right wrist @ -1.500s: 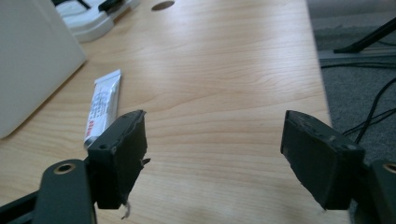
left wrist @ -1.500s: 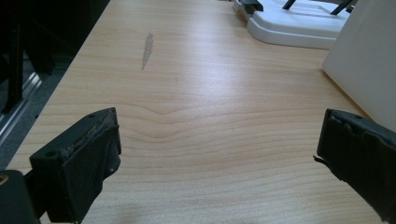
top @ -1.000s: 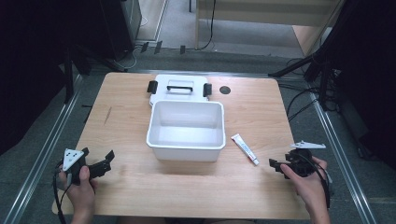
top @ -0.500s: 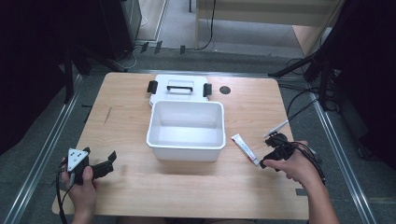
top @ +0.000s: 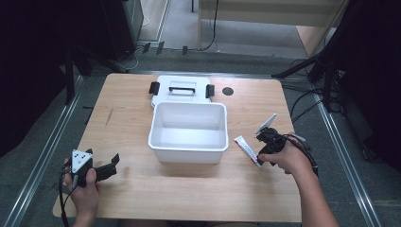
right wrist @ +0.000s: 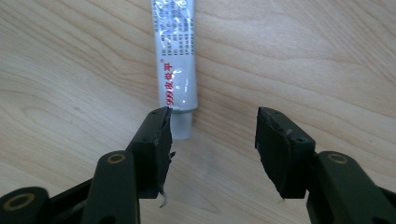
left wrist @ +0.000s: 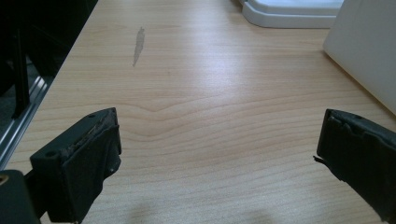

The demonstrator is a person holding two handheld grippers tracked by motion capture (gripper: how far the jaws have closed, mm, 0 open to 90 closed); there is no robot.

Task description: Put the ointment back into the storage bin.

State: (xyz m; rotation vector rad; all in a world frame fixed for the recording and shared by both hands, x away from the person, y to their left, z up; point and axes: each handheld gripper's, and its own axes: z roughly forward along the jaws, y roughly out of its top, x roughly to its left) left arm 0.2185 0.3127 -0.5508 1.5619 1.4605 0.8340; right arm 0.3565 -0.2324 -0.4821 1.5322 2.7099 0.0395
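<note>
Overhead, your left gripper [top: 108, 168] sits low over the near left part of the table [top: 189, 198], held in your left hand [top: 84, 189], its jaws spread and pointing right toward the tub [top: 188, 132], with bare wood between them and well apart from the tub's near left corner. Behind the tub lies the lid [top: 179, 90], flat, with its handle up and a dark clip at each end. Your right gripper [top: 263, 145] is at the right side of the table in your right hand [top: 288, 161], jaws aimed down and left at the tube [top: 248, 150], which lies flat on the wood just right of the tub's near right corner; from up here you cannot tell how far the jaws are parted. Now along your left gripper [left wrist: 219, 154]: the jaws stand wide apart with nothing between them but table [left wrist: 210, 93]; the tub's white wall [left wrist: 364, 56] is ahead and off past the right jaw, the lid's edge [left wrist: 289, 11] farther ahead, and a grey smear [left wrist: 138, 44] marks the wood ahead of the left jaw. Then along your right gripper [right wrist: 212, 140]: the jaws are parted and close to the table [right wrist: 303, 60], gripping nothing. The tube [right wrist: 175, 60] runs straight ahead from the left jaw, its capped end [right wrist: 181, 126] touching or just beside that jaw's tip, so it lies off to the left of the gap, not centred in it.
</note>
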